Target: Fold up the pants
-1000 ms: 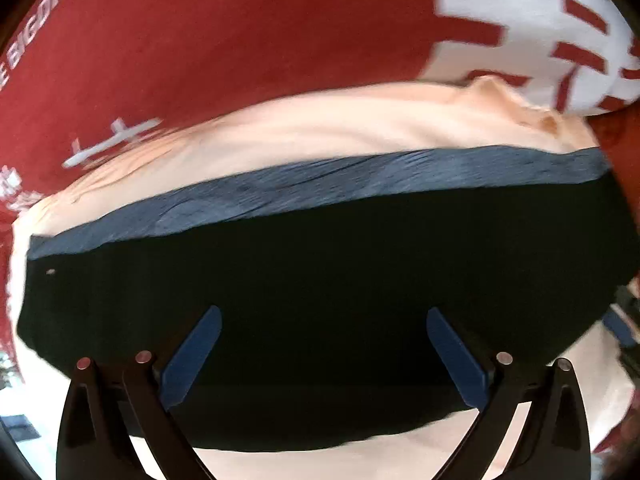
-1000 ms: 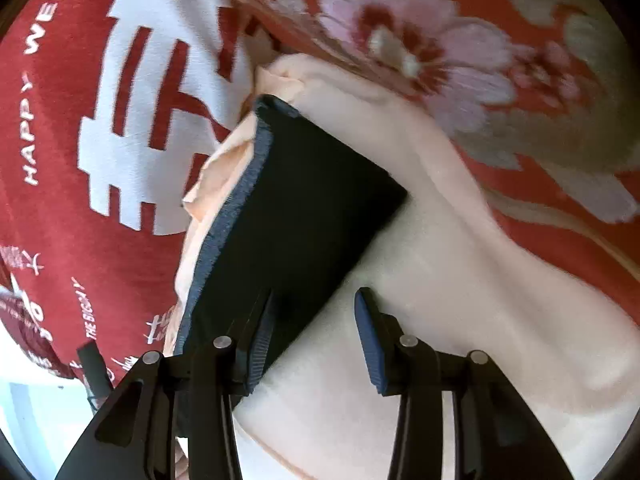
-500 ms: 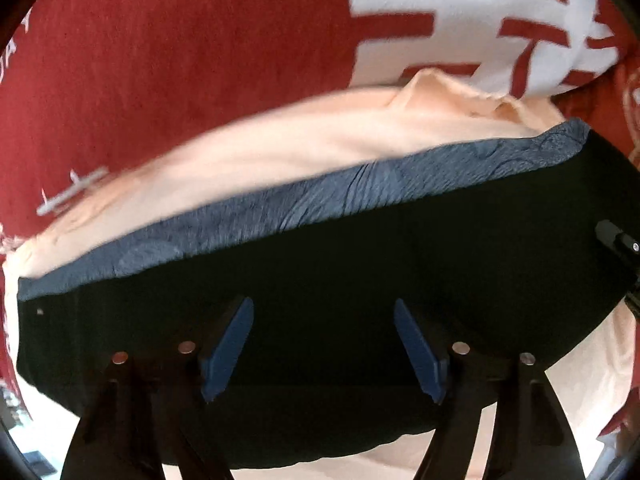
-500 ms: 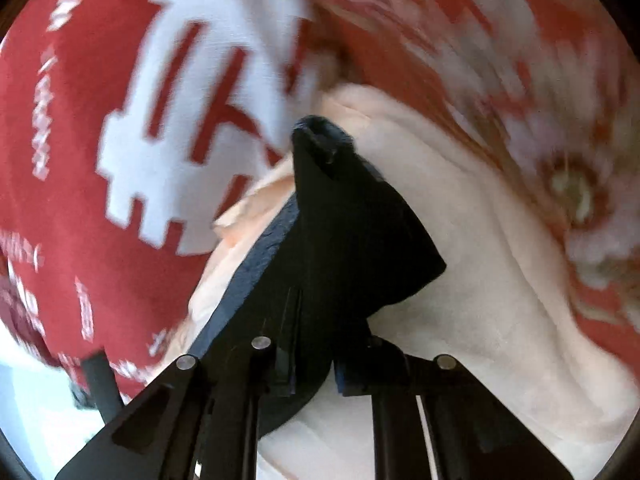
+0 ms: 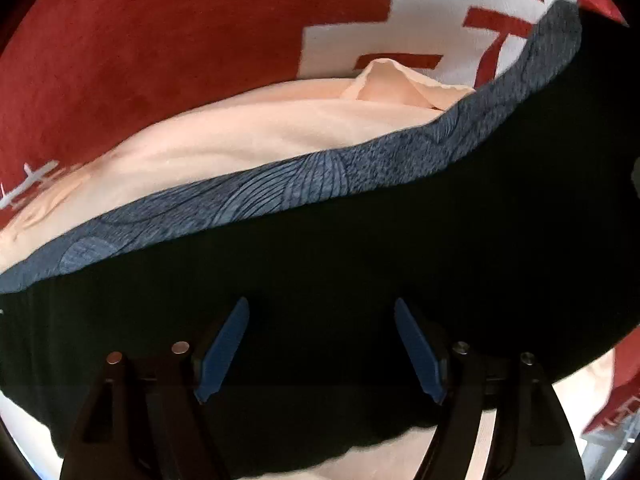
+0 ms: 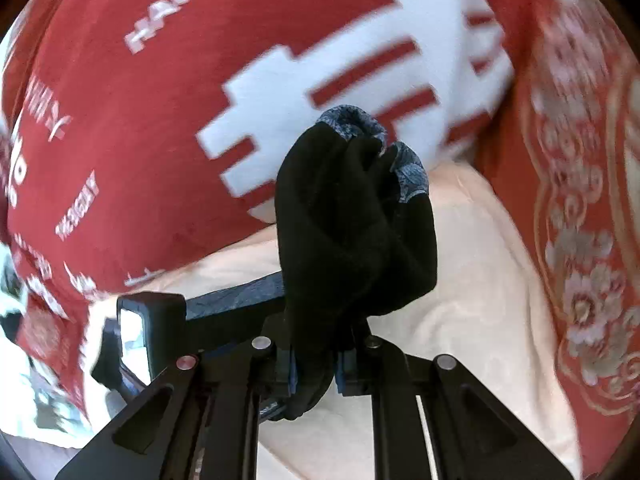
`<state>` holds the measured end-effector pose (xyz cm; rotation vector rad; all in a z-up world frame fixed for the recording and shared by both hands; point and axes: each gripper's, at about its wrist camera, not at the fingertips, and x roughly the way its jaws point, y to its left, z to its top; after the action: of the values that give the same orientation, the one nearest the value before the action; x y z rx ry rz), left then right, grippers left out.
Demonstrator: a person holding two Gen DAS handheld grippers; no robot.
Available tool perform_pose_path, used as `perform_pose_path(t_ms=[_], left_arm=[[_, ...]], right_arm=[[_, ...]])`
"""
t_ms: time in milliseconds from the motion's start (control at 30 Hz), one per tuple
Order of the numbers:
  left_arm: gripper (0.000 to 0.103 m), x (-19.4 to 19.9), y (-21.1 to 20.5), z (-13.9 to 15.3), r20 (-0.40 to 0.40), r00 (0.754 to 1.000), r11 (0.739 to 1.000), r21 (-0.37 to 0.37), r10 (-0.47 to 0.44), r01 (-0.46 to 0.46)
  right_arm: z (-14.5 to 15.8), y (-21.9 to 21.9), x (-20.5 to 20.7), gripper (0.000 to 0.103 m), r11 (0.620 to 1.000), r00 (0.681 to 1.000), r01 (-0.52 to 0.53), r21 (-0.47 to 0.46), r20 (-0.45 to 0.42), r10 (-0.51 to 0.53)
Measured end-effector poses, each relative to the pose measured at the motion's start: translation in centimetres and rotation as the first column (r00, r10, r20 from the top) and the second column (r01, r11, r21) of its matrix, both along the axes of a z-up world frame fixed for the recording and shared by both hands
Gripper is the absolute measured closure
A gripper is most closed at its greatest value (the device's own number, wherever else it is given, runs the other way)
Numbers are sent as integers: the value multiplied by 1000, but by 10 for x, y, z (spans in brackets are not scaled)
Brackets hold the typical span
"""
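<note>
Red plush fabric covers most of the surface: a blanket printed with a large white character and scattered white lettering, and beside it, toward the right of the right wrist view, a red floral spread with pale blossoms and scrollwork. A peach cloth lies over the blanket, one corner of it puckered up against the white print. On that cloth rest the pants, black with a grey-blue patterned waistband running along their far edge. The left hand-held gripper hovers low over the black fabric with its blue-padded fingers spread wide and nothing between them. The right hand-held gripper is clenched on one end of the pants, which bunches up out of the jaws in a dark lump, a bit of waistband curling at its top, lifted clear of the peach cloth. A dark camera block of the other gripper shows at the left of that view. Pale patches at the lower left edge may be floor, though the blur there makes it hard to tell.
</note>
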<state>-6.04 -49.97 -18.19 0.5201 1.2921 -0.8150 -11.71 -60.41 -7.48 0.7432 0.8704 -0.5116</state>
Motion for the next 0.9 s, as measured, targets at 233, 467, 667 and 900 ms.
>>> perform_pose_path(t_ms=[233, 467, 667, 900], left_arm=[[22, 53, 93, 38, 57, 994, 995, -35, 95, -93], [14, 128, 223, 29, 117, 966, 970, 49, 230, -237], [14, 169, 287, 11, 124, 944, 941, 109, 307, -321], [14, 181, 313, 21, 112, 949, 948, 86, 295, -305]], right_arm=[[30, 71, 51, 89, 974, 985, -164, -159, -83, 152], [-7, 182, 137, 85, 890, 920, -369, -267, -239, 309], [-105, 301, 192, 73, 643, 672, -681, -349, -648, 360], [-49, 315, 149, 63, 755, 741, -621, -210, -469, 480]])
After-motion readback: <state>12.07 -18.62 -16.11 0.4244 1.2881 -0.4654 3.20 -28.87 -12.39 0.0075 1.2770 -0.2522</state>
